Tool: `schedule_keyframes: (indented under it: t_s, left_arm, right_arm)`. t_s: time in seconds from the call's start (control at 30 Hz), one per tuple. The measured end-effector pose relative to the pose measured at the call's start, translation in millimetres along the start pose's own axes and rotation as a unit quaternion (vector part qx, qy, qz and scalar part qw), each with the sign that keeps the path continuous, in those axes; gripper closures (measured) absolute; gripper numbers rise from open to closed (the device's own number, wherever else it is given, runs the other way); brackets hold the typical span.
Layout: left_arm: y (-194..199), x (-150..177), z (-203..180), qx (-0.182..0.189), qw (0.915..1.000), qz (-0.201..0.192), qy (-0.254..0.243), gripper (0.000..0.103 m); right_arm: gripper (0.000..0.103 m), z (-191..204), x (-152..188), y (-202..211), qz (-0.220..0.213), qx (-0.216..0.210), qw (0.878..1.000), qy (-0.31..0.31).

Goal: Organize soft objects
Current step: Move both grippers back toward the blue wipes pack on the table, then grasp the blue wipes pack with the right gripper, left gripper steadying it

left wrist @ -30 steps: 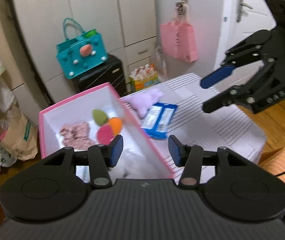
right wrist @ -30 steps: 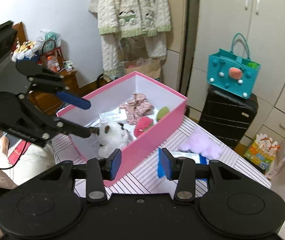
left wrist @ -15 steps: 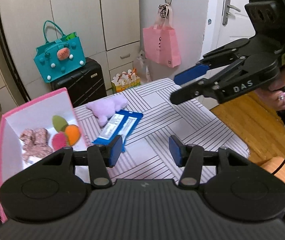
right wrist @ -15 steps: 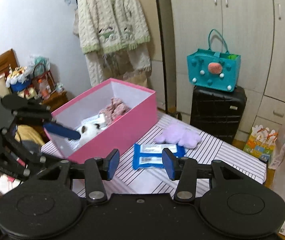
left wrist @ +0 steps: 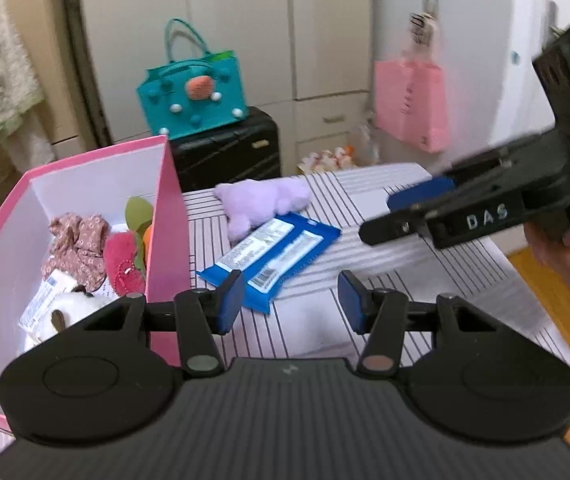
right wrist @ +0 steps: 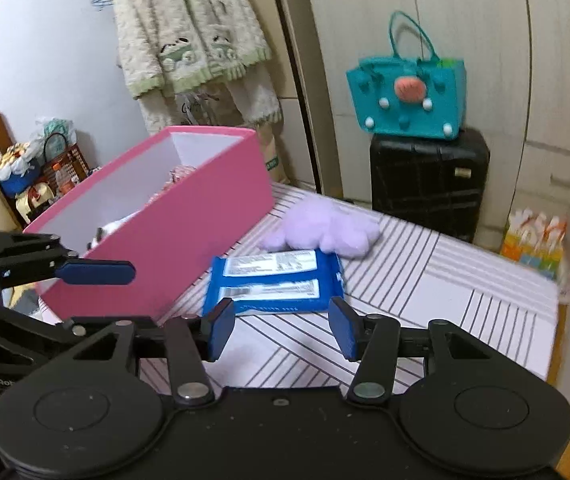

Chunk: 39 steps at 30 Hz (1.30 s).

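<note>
A pink box (left wrist: 167, 216) (right wrist: 189, 216) stands on the striped table (left wrist: 425, 280) (right wrist: 445, 280), holding a floral cloth (left wrist: 79, 246), pink, green and orange sponges (left wrist: 125, 256) and a white plush (left wrist: 73, 312). Right of it lie a purple plush (left wrist: 261, 200) (right wrist: 325, 226) and a blue tissue pack (left wrist: 273, 256) (right wrist: 277, 280). My left gripper (left wrist: 291, 306) hangs open just short of the pack, nothing between its pads. My right gripper (right wrist: 281, 330) hovers near the pack's front edge, jaws opening and empty; it also shows in the left wrist view (left wrist: 405, 216).
Behind the table stand a black suitcase (right wrist: 429, 184) topped by a teal bag (right wrist: 405, 100), cupboards, a pink bag (left wrist: 411, 104) on a door and a hanging knit cardigan (right wrist: 193, 36). Wooden floor lies to the right.
Both grippers have come down and closer to the blue pack and purple plush, swinging away from the box. The right gripper's jaws have widened; the left's look the same.
</note>
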<state>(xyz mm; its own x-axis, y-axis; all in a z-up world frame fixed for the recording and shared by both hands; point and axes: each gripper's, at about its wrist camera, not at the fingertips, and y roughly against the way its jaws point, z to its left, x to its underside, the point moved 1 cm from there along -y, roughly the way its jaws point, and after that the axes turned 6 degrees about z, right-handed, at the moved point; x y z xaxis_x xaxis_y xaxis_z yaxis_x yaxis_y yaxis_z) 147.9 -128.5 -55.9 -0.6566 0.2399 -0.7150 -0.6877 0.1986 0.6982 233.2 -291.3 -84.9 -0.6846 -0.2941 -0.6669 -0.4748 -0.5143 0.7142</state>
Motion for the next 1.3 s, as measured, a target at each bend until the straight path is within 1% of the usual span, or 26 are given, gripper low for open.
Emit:
schedule_keyframes:
  t_s: [0.13,0.23,0.37,0.47,0.57,0.7,0.8,0.87,1.0,1.1,1.2,1.3]
  left_arm:
    - [-17.6,-1.6,-3.0,-0.011,0.9997,-0.006,0.020,0.053]
    - [-30.2,-0.5,-2.8,-0.026,0.9988,-0.009,0.040,0.053]
    - [-47.7,3.4,-4.6,-0.056,0.9968,-0.012,0.055,0.053]
    - [-54.4,9.8,-4.8,-0.074,0.9933,-0.028,0.084,0.054]
    - [-62.1,11.9,-6.1,-0.078,0.9923,-0.031,0.091,0.053]
    - [-74.2,15.1,-6.1,-0.106,0.9899,-0.030,0.088,0.055]
    - [-81.4,17.8,-5.2,-0.116,0.9885,-0.028,0.093,0.055]
    - [-84.8,19.7,-8.4,-0.126,0.9879,-0.031,0.085,0.055]
    - [-93.8,21.4,-8.7,-0.124,0.9884,-0.018,0.086,0.055]
    - [-97.4,22.0,-6.5,-0.128,0.9874,-0.018,0.092,0.053]
    - [-101.4,21.9,-2.8,-0.119,0.9875,-0.014,0.102,0.052]
    - [-103.8,24.6,1.1,-0.104,0.9860,-0.018,0.129,0.052]
  right_arm:
    - [0.046,-14.4,0.3,-16.1,0.003,0.003,1.000,-0.015]
    - [0.046,-22.4,-4.1,-26.2,0.006,-0.006,1.000,-0.025]
    - [0.046,-23.8,-9.0,-37.9,0.005,-0.003,1.000,-0.009]
    - [0.046,-25.1,-11.5,-47.4,0.009,-0.011,1.000,-0.007]
    - [0.046,-28.8,-13.8,-55.3,0.014,-0.015,1.000,-0.010]
    - [0.046,-35.4,-16.8,-65.4,0.021,-0.019,0.999,-0.017]
    - [0.046,-39.6,-18.7,-73.1,0.026,-0.023,0.999,-0.023]
    - [0.046,-41.6,-19.8,-77.7,0.029,-0.025,0.999,-0.027]
    - [0.046,-43.7,-21.8,-86.8,0.038,-0.032,0.998,-0.033]
    - [0.045,-44.1,-19.8,-91.5,0.044,-0.036,0.998,-0.035]
    - [0.045,-45.1,-17.3,-92.2,0.042,-0.041,0.997,-0.040]
    - [0.045,-45.5,-15.7,-91.4,0.040,-0.044,0.997,-0.042]
